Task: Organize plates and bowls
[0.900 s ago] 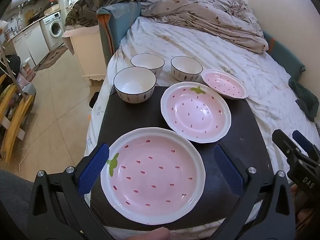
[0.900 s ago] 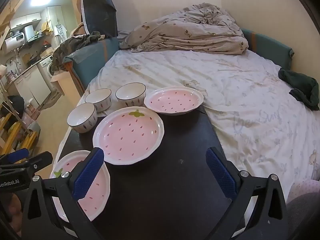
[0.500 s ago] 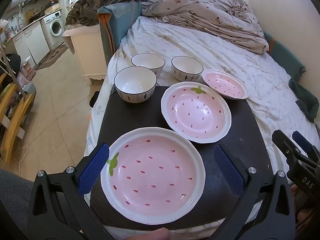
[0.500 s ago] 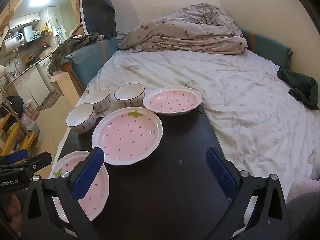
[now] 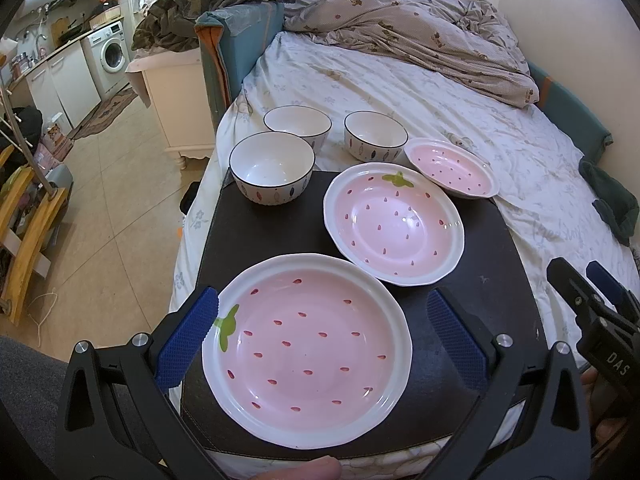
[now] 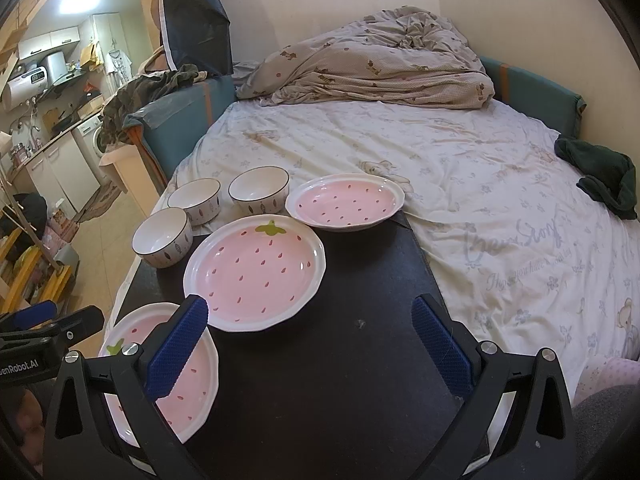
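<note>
1. On the far left, past the bed's edge, a washing machine (image 5: 110, 54) stands in a kitchen corner, well apart from the dishes.
2. The left gripper (image 5: 322, 338) hangs released, its blue pads wide apart on either side of the nearest strawberry plate (image 5: 306, 350), without touching it that I can tell.
3. That plate lies flat at the near end of a black board (image 5: 496, 248) set on the bed, its green leaf mark pointing left.
4. Three white bowls with dark rims stand upright at the board's far left: the nearest bowl (image 5: 272, 166) on the board's corner, the second bowl (image 5: 298, 124) just behind it on the bedsheet (image 5: 400, 92), and the third bowl (image 5: 376, 134) to the right of that one.
5. The middle strawberry plate (image 5: 394, 224) lies on the board, close to the nearest plate, its leaf pointing away.
6. The small pink plate (image 5: 452, 168) sits at the board's far right corner, partly on the sheet, just beside the third bowl.
7. The right gripper (image 6: 310, 338) is also unclenched, pads spread over bare board, holding nothing; its left pad overlaps the nearest plate in view.
8. A crumpled duvet (image 6: 372, 68) lies at the bed's head, and a dark green cloth (image 6: 600, 176) lies far right.
</note>
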Action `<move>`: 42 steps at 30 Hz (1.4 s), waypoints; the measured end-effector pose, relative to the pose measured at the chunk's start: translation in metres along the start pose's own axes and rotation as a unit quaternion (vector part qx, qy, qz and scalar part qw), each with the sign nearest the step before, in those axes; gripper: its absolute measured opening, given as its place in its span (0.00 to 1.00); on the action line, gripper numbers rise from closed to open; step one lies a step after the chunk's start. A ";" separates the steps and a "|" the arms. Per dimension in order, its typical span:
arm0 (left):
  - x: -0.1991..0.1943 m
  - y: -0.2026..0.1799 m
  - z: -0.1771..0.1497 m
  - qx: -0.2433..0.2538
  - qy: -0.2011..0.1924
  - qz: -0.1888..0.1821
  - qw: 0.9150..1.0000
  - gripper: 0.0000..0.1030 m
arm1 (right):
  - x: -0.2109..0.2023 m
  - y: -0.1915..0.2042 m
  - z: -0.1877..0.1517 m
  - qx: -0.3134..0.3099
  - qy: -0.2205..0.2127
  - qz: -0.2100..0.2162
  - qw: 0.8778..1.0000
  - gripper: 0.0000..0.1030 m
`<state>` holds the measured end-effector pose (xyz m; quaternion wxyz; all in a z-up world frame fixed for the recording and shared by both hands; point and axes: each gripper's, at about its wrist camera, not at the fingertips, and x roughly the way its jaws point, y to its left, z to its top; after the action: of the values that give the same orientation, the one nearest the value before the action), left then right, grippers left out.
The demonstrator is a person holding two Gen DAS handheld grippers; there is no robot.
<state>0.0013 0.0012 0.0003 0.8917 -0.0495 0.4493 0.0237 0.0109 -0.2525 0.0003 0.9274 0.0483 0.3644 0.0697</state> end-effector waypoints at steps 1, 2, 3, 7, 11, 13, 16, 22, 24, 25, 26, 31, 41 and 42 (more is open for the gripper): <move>0.003 0.002 0.001 0.000 0.001 0.000 1.000 1.00 | 0.000 -0.001 0.000 0.000 0.000 0.000 1.000 1.00; 0.003 0.002 0.001 0.000 0.001 0.000 1.000 1.00 | 0.000 -0.001 0.000 0.000 0.000 0.000 1.000 1.00; 0.005 0.004 0.000 0.000 0.001 0.000 1.000 1.00 | 0.000 0.000 0.000 0.000 0.000 0.000 1.000 1.00; 0.003 0.010 -0.003 -0.001 0.004 0.001 1.000 1.00 | -0.001 -0.001 0.001 0.000 0.001 0.000 1.000 1.00; 0.004 0.011 -0.001 -0.001 0.004 0.001 1.000 1.00 | -0.001 -0.001 0.001 0.000 0.002 0.000 1.000 1.00; 0.004 0.011 -0.001 -0.001 0.004 0.001 1.000 1.00 | 0.000 -0.001 0.000 0.000 0.003 0.000 1.000 1.00; 0.004 0.011 -0.001 0.000 0.005 0.001 1.000 1.00 | 0.000 -0.002 0.000 -0.002 0.002 0.000 1.000 1.00; 0.006 0.008 -0.005 -0.004 0.009 0.006 1.000 1.00 | 0.001 -0.001 0.000 -0.002 0.003 0.000 1.000 1.00; 0.006 0.008 -0.005 -0.004 0.010 0.008 1.000 1.00 | 0.001 -0.001 -0.001 -0.002 0.002 0.000 1.000 1.00; 0.007 0.007 -0.005 -0.004 0.010 0.008 1.000 1.00 | 0.001 -0.002 -0.001 -0.001 0.002 0.000 1.000 1.00; 0.007 0.007 -0.005 -0.004 0.010 0.008 1.000 1.00 | 0.001 -0.001 -0.001 -0.003 0.003 0.000 1.000 1.00; 0.007 0.007 -0.005 -0.003 0.009 0.007 1.000 1.00 | 0.003 0.002 0.000 -0.001 0.003 0.001 1.000 1.00; 0.007 0.007 -0.005 -0.004 0.010 0.008 1.000 1.00 | 0.005 0.004 0.000 0.001 0.007 0.000 1.000 1.00; 0.007 0.007 -0.005 -0.005 0.010 0.008 1.000 1.00 | 0.005 0.004 0.000 0.001 0.007 0.000 1.000 1.00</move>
<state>0.0007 0.0072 -0.0089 0.8865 -0.0502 0.4589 0.0323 0.0145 -0.2482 -0.0023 0.9248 0.0487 0.3707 0.0700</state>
